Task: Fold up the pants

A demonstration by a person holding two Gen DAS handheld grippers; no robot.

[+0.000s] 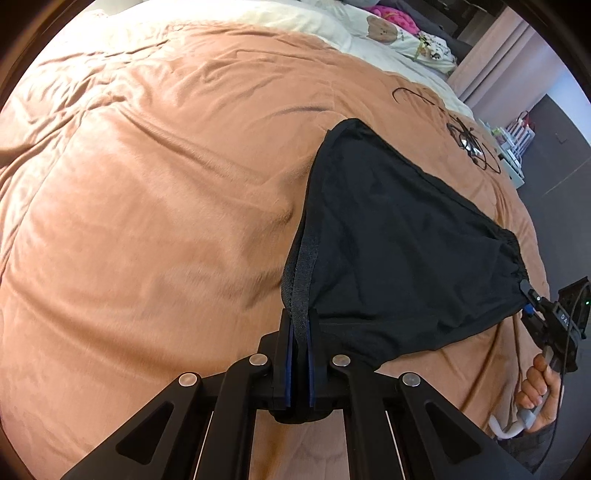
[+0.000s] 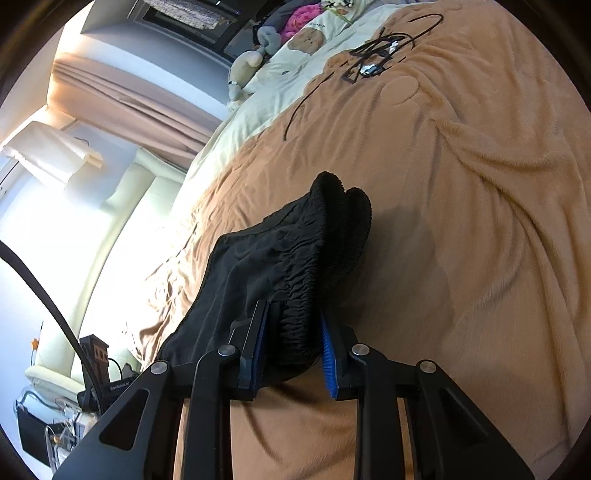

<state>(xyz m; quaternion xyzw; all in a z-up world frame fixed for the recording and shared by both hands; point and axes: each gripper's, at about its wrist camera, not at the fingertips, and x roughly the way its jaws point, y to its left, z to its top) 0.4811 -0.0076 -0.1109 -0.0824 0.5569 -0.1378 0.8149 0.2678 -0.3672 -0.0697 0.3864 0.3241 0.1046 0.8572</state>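
Note:
The black pants hang stretched between my two grippers above the tan blanket. My left gripper is shut on a doubled black hem edge of the pants. My right gripper is shut on the gathered elastic waistband; it also shows in the left wrist view at the far right, held by a hand. The far corner of the pants touches the blanket. The waistband folds over itself in the right wrist view.
A black cable and small device lie on the blanket toward the pillows. A cream bear-print pillow and plush toys sit at the head of the bed. Curtains and a bright window are left in the right wrist view.

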